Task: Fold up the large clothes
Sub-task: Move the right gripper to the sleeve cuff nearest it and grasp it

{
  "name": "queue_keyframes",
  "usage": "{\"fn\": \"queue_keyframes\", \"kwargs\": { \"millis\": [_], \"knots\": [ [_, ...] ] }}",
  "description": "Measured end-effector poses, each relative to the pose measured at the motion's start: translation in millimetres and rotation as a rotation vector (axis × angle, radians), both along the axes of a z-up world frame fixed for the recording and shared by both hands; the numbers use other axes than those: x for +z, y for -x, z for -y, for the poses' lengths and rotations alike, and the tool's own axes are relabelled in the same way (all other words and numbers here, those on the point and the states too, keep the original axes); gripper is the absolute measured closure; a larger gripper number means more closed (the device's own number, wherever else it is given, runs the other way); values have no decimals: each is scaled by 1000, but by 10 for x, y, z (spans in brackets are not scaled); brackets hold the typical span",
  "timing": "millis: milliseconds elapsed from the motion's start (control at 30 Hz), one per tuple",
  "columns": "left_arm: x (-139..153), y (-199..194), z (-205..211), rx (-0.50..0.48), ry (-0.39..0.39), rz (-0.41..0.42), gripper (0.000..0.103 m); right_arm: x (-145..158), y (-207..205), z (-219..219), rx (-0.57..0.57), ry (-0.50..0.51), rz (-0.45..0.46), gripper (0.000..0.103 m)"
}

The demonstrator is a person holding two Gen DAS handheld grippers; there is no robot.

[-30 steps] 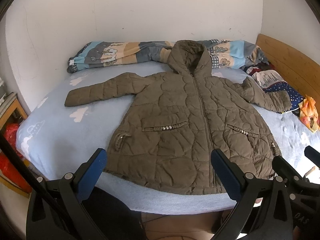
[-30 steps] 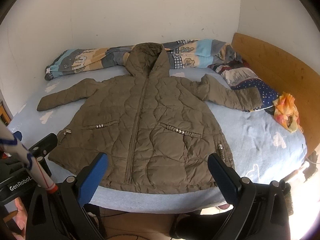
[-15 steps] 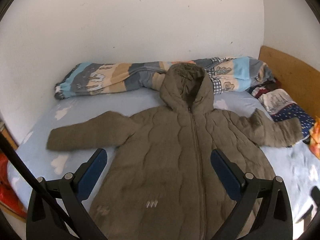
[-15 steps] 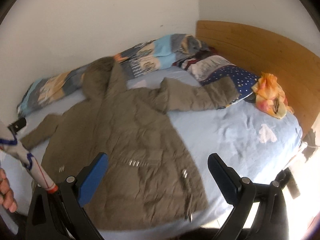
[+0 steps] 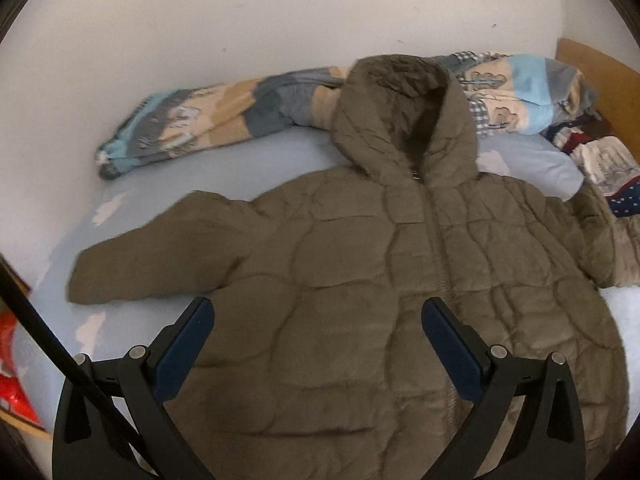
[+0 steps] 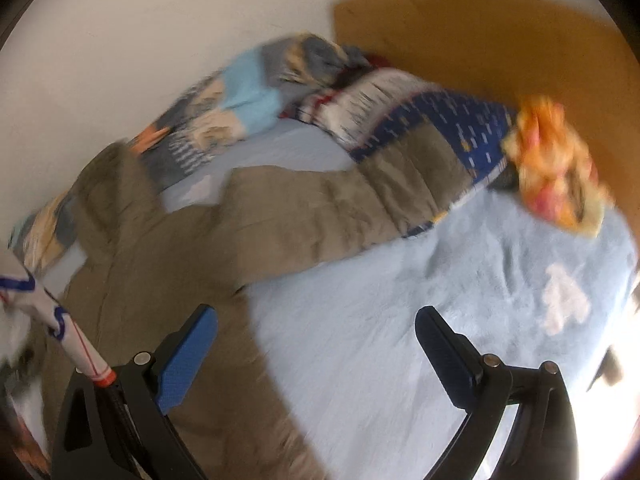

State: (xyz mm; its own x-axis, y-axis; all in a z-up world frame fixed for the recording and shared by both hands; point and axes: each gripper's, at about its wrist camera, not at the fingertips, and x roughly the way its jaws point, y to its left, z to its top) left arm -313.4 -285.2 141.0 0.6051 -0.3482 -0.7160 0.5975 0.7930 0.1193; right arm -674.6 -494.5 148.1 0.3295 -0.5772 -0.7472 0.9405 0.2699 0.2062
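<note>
An olive-brown quilted hooded jacket [image 5: 360, 272] lies face up and zipped on the light blue bed, hood toward the wall, both sleeves spread out. My left gripper [image 5: 316, 312] is open and empty above the jacket's chest. In the right wrist view the jacket [image 6: 168, 264] lies at the left, and its right sleeve [image 6: 340, 208] stretches toward the pillow. My right gripper [image 6: 316, 320] is open and empty above the bare sheet just right of the jacket's side, below that sleeve. The right wrist view is blurred.
A rolled patterned quilt [image 5: 248, 120] lies along the white wall behind the hood. A blue dotted pillow [image 6: 440, 124] and an orange cloth [image 6: 556, 164] lie by the wooden headboard [image 6: 500, 40]. The blue sheet [image 6: 420, 280] spreads to the right. A red bag [image 5: 12, 364] sits beside the bed at the left.
Both grippers have moved forward over the bed. The left one now hovers over the jacket's chest. The right one has swung right, toward the right sleeve and the pillow.
</note>
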Motion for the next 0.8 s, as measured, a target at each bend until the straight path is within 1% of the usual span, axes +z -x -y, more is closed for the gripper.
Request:
{"fn": "queue_keyframes", "kwargs": {
  "millis": [67,100,133,167,233,333,367,400,500,533,567,633,700,767,800],
  "knots": [
    [-89,-63,119,-20,-8,-29,0,-72,103,305,-42,-36,46,4],
    [-177,-109,233,-47,-25,-65,0,-127,202,505,-87,-56,57,6],
    [-246,-146,303,-58,-41,-89,0,-147,240,585,-113,-62,64,10],
    [-311,-176,368,-61,-54,-111,0,-193,356,755,-159,-74,89,12],
    [-419,-255,485,-84,-60,-166,0,-232,479,940,-206,-91,124,15],
    [-485,-372,560,-73,-58,-171,0,-296,694,1326,-263,-113,184,20],
    [-513,-403,563,-71,-62,-174,0,-310,744,1436,-284,-119,188,26],
    [-563,-449,590,-68,-75,-184,0,-328,788,1550,-297,-121,177,29],
    [-809,-614,631,-18,-146,-218,0,-369,859,1841,-327,-119,111,35],
    [-903,-654,639,-7,-170,-242,0,-389,881,1908,-330,-120,100,38],
    [-969,-676,650,-4,-168,-260,0,-423,887,2000,-331,-125,85,40],
    [-994,-685,666,0,-166,-259,0,-505,921,2111,-333,-145,111,42],
    [-1009,-666,706,-7,-181,-242,0,-599,936,2207,-338,-172,131,42],
    [-1037,-657,692,-7,-179,-238,0,-656,959,2253,-347,-178,145,42],
    [-1049,-654,688,-7,-178,-239,0,-697,988,2277,-349,-183,174,42]
  ]
}}
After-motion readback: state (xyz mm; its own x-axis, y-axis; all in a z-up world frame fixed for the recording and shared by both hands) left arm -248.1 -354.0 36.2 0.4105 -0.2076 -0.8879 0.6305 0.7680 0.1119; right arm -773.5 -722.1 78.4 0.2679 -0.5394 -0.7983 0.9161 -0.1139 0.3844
